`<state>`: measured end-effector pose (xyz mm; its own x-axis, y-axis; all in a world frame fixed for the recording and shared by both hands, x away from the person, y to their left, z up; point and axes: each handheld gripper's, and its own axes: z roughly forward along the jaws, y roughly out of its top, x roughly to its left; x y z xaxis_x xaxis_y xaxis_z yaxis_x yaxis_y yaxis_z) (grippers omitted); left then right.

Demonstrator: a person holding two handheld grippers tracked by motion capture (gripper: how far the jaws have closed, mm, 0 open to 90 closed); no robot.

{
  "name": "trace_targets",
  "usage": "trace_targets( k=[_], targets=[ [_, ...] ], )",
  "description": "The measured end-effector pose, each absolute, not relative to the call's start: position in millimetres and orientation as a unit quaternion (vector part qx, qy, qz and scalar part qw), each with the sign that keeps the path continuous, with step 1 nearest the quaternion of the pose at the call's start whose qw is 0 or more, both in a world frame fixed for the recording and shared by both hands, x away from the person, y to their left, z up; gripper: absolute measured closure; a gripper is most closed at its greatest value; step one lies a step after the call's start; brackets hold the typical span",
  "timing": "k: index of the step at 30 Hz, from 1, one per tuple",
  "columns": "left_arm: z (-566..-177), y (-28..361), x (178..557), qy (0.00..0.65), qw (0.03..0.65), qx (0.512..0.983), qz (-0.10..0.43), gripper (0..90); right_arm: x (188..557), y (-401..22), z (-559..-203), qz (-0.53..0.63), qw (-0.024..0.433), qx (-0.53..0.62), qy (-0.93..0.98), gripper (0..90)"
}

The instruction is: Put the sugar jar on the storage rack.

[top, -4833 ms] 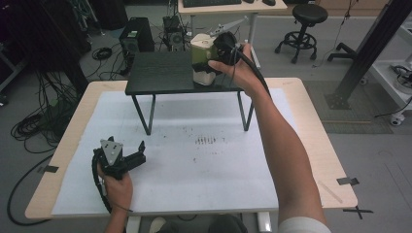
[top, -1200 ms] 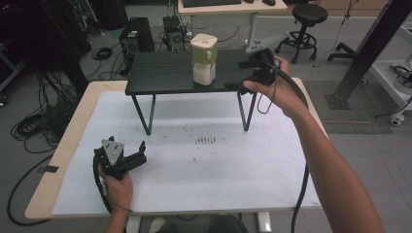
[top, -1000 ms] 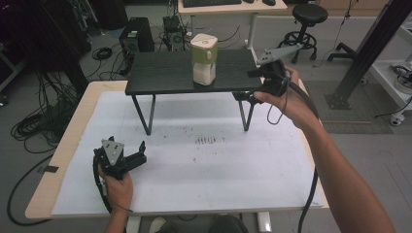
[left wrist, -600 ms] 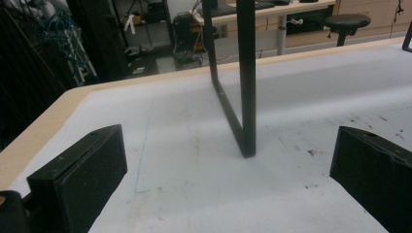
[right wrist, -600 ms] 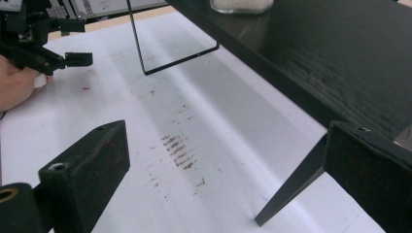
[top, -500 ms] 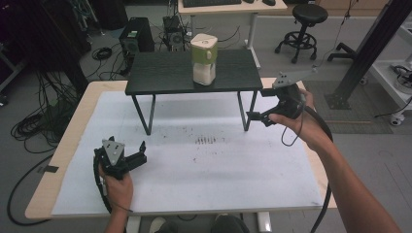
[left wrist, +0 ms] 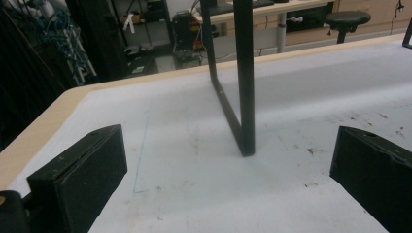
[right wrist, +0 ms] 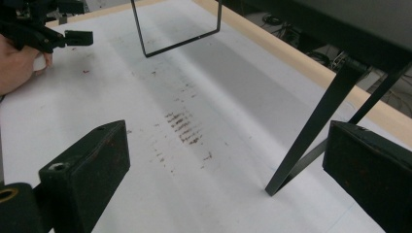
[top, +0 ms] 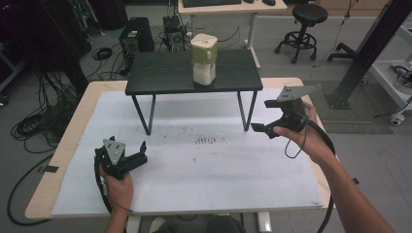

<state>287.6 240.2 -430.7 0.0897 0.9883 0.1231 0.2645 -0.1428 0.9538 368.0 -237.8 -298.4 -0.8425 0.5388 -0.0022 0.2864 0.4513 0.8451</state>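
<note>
Hovering wide-jawed and empty beside the black stand (top: 194,73), the right gripper (top: 265,130) risked clipping its leg; the jug (top: 203,59) sat on top, left gripper (top: 141,154) also gaping.

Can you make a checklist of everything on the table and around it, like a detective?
Surface: white table sheet with brown smudges.
Job's things: white and green container upright on the black stand.
Clutter: nothing seen.
Grippers: left gripper open, empty, low at the near left; right gripper open, empty, beside the stand's right leg.
Cables: one trails from each gripper; more lie on the floor at left.
Surroundings: stool, desk, computer tower.
</note>
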Motion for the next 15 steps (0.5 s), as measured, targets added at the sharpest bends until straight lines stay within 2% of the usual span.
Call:
trace_targets(
  k=[15],
  targets=[
    [-430.6,240.9,287.6,0.511,0.413,0.613,0.439,0.2,359.5,-241.6,-326.0,0.456,0.135,0.251,0.843,3.3]
  ],
)
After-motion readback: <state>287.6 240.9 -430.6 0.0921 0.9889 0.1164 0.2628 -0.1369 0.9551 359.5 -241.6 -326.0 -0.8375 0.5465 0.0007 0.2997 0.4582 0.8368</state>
